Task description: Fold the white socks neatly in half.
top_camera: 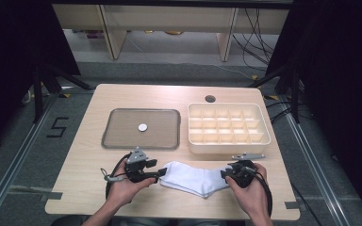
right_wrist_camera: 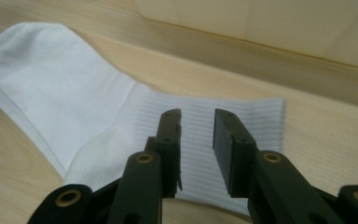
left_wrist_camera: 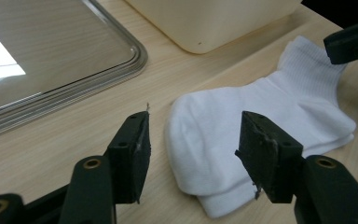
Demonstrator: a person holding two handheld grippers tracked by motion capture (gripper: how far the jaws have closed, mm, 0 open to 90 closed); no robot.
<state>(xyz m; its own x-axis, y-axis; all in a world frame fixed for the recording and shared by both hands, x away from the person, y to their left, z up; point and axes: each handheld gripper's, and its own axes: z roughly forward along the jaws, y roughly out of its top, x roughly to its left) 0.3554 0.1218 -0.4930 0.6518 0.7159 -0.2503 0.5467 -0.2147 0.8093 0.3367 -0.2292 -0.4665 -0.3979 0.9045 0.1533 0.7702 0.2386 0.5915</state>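
My left gripper (left_wrist_camera: pixel 193 154): jaws wide, astride the toe end of the sock, not pressing it.
My right gripper (right_wrist_camera: pixel 196 149): jaws narrow, gap over the ribbed cuff, nothing clamped.
White sock (top_camera: pixel 194 178): flat near the table's (top_camera: pixel 87 188) front edge, between my hands.
Divided box (top_camera: pixel 227 147): right half, behind the sock.
Tray (top_camera: pixel 122 123): left of the box.

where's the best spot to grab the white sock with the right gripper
Probably the ribbed cuff of the flat white cotton sock, pinched from above at the end nearest the right gripper: the sock lies flat and the open jaws already straddle that ribbing.
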